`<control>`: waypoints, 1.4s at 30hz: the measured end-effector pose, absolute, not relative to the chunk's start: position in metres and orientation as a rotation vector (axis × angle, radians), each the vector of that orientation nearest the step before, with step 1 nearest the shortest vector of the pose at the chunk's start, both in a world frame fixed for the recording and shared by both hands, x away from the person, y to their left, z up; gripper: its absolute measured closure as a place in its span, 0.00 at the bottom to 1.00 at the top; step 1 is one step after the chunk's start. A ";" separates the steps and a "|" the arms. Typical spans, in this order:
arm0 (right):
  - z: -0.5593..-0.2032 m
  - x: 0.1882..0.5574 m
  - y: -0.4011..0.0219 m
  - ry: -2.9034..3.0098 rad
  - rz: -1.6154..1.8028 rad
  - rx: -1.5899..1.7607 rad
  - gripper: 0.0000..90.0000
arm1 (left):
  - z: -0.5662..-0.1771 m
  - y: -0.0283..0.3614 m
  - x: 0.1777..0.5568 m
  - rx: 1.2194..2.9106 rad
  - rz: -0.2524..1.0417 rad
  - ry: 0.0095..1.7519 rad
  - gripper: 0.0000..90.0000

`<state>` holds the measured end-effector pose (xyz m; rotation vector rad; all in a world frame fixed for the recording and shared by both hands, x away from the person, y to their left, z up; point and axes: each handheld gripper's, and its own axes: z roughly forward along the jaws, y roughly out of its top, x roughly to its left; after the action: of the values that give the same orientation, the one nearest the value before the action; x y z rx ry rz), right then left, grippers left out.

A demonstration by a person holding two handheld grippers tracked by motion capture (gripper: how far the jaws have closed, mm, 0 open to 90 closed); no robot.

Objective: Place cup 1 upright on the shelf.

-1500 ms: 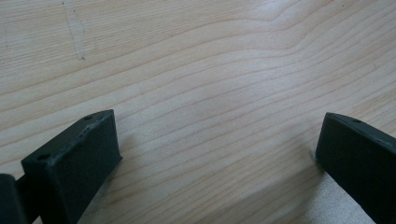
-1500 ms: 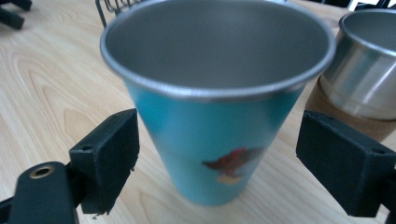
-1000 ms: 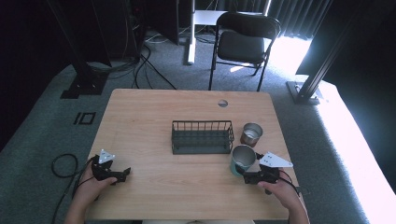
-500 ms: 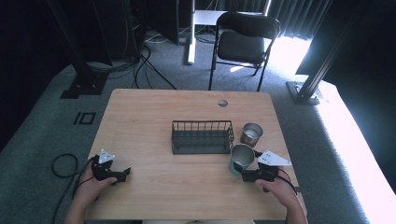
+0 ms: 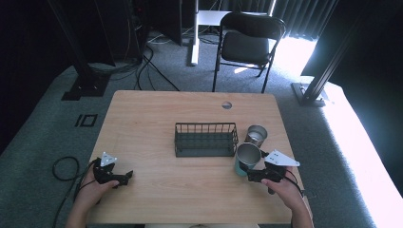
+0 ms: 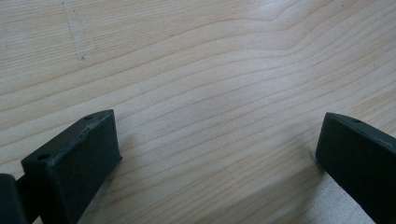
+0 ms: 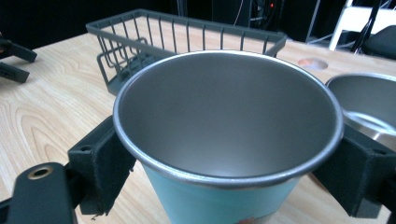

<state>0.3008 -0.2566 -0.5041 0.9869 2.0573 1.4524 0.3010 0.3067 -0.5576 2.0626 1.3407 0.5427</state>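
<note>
Cup (image 7: 229, 140): light, stiff, slick metal (we grip below the rim), near the desk's right edge.
Right gripper (image 7: 229, 177): clasping the cup.
Left gripper (image 6: 219, 154): spread, holding nothing.

A lab or studio: black curtains (image 5: 304, 12), floor cables (image 5: 157, 71), metal stands (image 5: 328, 66).

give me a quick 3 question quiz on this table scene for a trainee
1. True or false: the right gripper has its jaws on either side of the teal cup.
2. Where does the second metal cup stand relative to the wire basket? A) inside it B) beside its right end C) on the chair
3. What lies between the left gripper jaws?

Key: 1 true. 2 B. 3 nothing but bare table; the jaws are wide open.
</note>
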 end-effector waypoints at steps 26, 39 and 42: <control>-0.454 0.307 -0.250 2.012 1.532 0.924 0.14 | -0.558 0.307 0.301 2.060 0.542 1.342 0.00; -0.419 0.322 -0.234 1.997 1.556 0.860 0.14 | -0.558 0.306 0.301 2.060 0.542 1.343 0.00; -0.413 0.326 -0.228 1.993 1.562 0.848 0.14 | -0.558 0.306 0.301 2.060 0.542 1.342 0.00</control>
<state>0.3259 -0.2281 -0.4135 0.8484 1.9927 1.5617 0.3009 0.3065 -0.5577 2.0601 1.3421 0.5423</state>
